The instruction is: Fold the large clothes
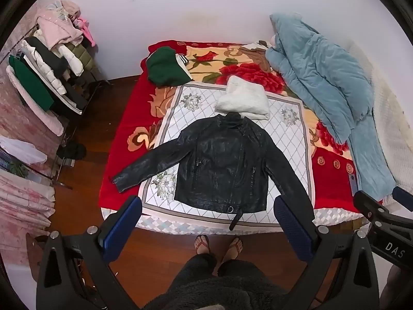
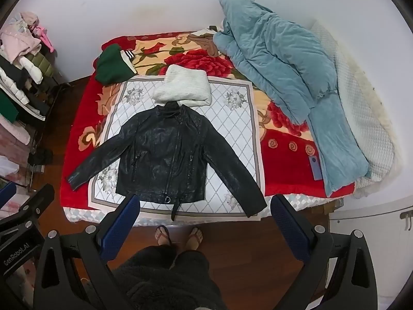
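A black leather jacket (image 1: 222, 160) lies flat and face up on the bed (image 1: 116, 139), on top of a white quilted mat (image 1: 286, 129) with grey flowers. Both sleeves are spread out to the sides, and a small strap at the bottom edge hangs over the side of the bed. The collar touches a folded fluffy white sweater (image 1: 242, 98) that sits just behind it. A folded green top (image 1: 165, 67) rests near the far left corner of the bed, and a big blue blanket (image 1: 322, 77) is bunched along the right side. The left gripper (image 1: 206, 228) is held up in the air above the near edge of the bed, with its blue pads wide apart and nothing between them. The right gripper (image 2: 204, 226) is held up the same way, spread wide and holding nothing. The person's two feet in sandals (image 2: 178, 235) stand on the wooden floor (image 2: 245, 245) close to the bed. A rack of clothes (image 1: 44, 77) stands by the wall on the left.
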`<action>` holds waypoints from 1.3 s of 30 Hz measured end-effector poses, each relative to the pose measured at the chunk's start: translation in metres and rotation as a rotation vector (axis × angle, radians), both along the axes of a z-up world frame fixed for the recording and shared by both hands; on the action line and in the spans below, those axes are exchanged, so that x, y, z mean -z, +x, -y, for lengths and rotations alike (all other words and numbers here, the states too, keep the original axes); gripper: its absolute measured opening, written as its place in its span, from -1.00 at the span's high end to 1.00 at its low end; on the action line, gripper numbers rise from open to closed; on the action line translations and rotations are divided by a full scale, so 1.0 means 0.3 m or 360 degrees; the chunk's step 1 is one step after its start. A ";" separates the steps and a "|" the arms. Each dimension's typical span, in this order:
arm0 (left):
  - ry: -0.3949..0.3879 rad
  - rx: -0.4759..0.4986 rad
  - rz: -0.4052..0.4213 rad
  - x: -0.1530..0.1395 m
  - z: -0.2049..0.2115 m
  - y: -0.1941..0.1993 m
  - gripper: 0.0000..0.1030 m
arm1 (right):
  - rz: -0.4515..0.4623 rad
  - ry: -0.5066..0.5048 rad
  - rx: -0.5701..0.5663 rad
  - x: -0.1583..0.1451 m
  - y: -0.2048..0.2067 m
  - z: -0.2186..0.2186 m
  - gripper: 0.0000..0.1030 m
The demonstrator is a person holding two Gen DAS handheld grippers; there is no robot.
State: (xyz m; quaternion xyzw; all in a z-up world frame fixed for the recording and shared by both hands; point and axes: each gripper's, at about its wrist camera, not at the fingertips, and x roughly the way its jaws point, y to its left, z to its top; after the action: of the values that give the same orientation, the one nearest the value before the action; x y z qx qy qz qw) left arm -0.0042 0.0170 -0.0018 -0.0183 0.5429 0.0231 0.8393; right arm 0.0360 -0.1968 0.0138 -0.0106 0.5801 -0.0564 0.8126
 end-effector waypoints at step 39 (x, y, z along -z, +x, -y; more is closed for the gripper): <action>0.0014 0.0003 0.0013 -0.016 -0.009 0.010 -1.00 | -0.0004 0.0012 -0.0003 0.000 0.015 -0.057 -0.97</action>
State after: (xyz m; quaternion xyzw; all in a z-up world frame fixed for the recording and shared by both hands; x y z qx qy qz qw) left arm -0.0013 0.0197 0.0031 -0.0141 0.5394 0.0247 0.8416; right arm 0.0405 -0.1797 0.0138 -0.0082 0.5813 -0.0535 0.8119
